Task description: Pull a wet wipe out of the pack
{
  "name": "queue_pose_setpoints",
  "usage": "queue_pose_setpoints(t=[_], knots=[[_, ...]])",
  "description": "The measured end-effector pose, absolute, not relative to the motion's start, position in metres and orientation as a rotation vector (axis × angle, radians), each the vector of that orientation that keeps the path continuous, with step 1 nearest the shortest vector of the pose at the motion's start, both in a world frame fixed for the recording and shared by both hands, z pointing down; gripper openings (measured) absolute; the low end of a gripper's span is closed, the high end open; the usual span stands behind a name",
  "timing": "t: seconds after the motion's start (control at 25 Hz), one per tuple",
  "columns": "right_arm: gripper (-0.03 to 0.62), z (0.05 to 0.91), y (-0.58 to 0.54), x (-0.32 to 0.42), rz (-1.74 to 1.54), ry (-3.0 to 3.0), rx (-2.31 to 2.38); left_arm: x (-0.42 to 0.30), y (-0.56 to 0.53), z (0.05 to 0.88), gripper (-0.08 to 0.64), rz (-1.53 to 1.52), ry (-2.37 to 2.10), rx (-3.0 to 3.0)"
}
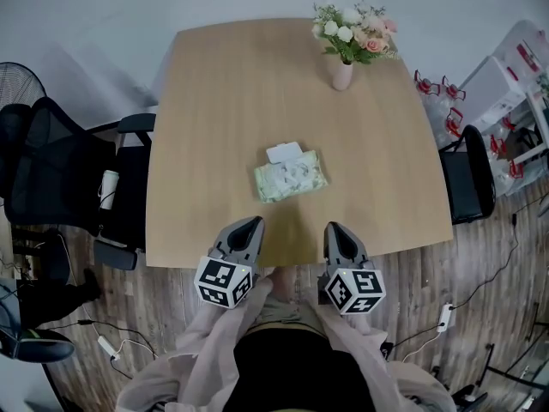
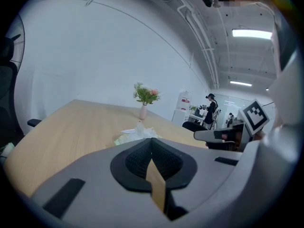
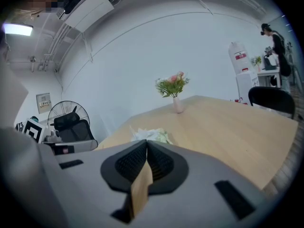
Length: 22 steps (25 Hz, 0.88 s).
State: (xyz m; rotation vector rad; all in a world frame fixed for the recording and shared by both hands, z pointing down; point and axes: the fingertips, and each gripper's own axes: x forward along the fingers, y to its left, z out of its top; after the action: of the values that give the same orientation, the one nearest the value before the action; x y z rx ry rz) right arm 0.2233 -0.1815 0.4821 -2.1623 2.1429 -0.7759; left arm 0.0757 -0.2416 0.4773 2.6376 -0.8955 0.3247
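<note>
wooden table (image 1: 214,101), black chairs (image 1: 51,174), plank floor (image 1: 480,316).

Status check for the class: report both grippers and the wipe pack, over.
Left gripper and right gripper shut, empty, at near table edge. Pack mid-table, not yet gripped. Nothing between; vase far behind.

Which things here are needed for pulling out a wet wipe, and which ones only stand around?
For the job: wet wipe pack, left gripper, right gripper.
Only standing around: flower vase, office chair, fan.
</note>
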Motion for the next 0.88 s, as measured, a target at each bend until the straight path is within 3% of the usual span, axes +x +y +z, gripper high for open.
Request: queue_pose_setpoints(t=[0.88], knots=[[0.015, 0.492, -0.272, 0.217, -0.804, 2.351, -2.044, 0.075, -0.300, 0.488, 0.009, 0.325, -1.015, 2.552]])
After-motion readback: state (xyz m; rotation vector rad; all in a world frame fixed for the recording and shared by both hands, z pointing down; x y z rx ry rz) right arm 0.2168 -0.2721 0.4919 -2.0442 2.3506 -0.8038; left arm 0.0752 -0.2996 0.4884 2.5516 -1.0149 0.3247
